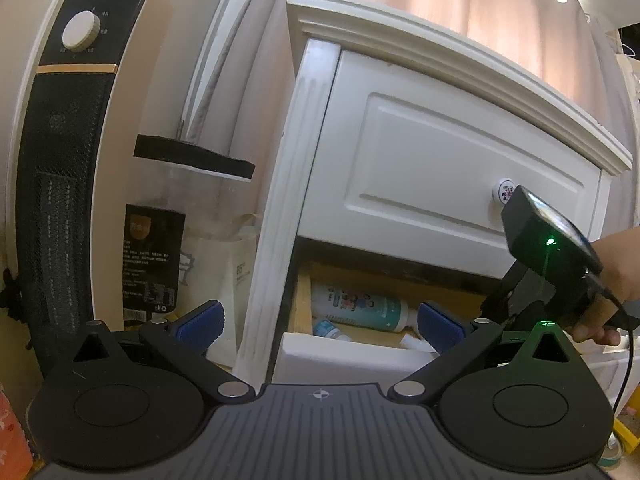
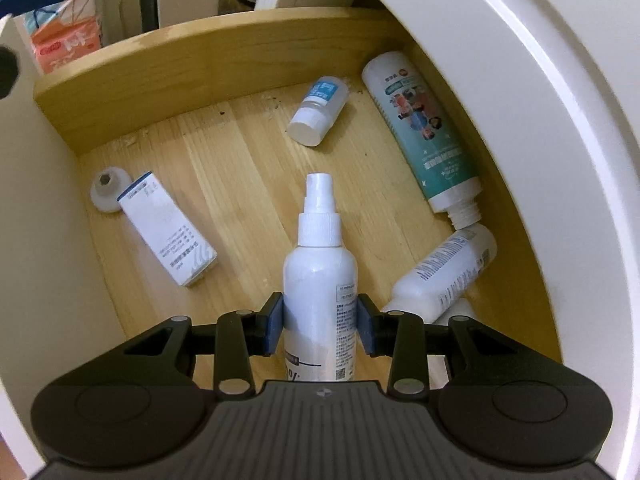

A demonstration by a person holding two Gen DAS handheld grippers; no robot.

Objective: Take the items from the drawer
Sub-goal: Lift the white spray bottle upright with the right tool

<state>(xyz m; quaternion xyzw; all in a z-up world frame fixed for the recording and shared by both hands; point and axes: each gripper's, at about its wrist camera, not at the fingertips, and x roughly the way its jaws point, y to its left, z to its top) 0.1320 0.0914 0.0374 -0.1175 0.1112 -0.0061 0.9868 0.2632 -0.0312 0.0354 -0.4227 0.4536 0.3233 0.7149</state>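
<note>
Five containers lying on the pale wood floor of the open lower drawer (image 2: 240,52), beneath the closed white upper drawer front (image 1: 460,152) with its round knob (image 1: 503,190). White spray bottle (image 2: 320,280): smooth, rigid plastic cylinder, ribbed collar, nozzle pointing away from the camera; probably light, its glossy wall likely slippery. Right gripper (image 2: 320,326) closed on the bottle's mid-body, blue pads (image 2: 273,328) pressed to either side; whether lifted clear of the wood or resting on it, not discernible. Mid-body hold judged sound; narrow neck a poorer place to grip. Elsewhere in the drawer: teal-labelled bottle (image 2: 424,132) without cap against the far wall, small clear vial (image 2: 320,110), flat white tube (image 2: 168,232) just beside a knob-like white disc (image 2: 108,190), and a second white bottle (image 2: 444,272) near the gripper. Left gripper (image 1: 320,320) spread wide, empty, held outside the drawer, facing the cabinet. Black tower heater (image 1: 68,160) standing to the cabinet's left.
</note>
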